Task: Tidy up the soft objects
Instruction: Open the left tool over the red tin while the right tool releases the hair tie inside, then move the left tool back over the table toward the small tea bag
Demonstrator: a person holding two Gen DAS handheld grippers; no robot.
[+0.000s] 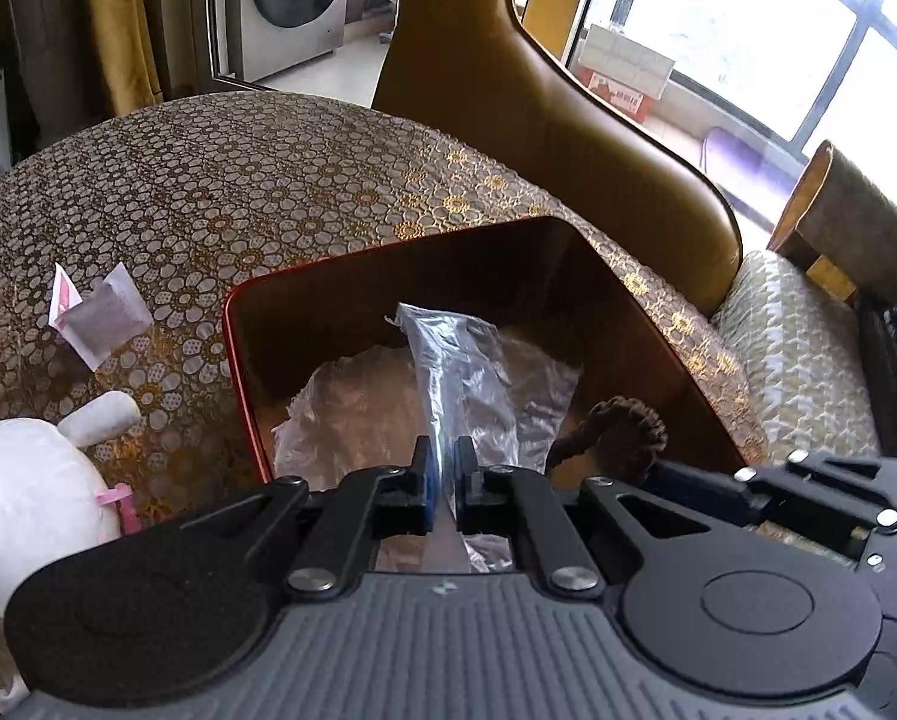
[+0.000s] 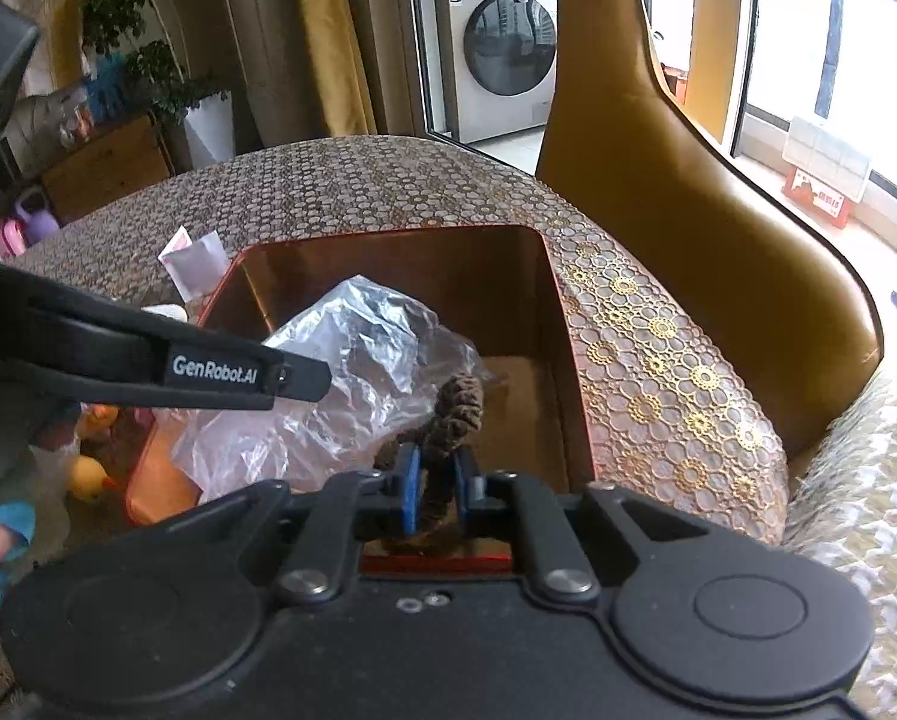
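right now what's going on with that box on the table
A person holds a gripper in each hand over an open red box on a patterned tablecloth. The left gripper pinches a crumpled clear plastic bag that hangs into the box. The right gripper has a brown braided cord between its jaws, also inside the box. A white plush toy waits on the table beside it.

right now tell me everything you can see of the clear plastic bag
The clear plastic bag is thin, crinkled, see-through film that catches silvery glare. It sits inside the red-rimmed box, spread over the floor, with one pinched part drawn up between the shut fingers of the left gripper. The brown braided cord, held in the right gripper, lies beside it.
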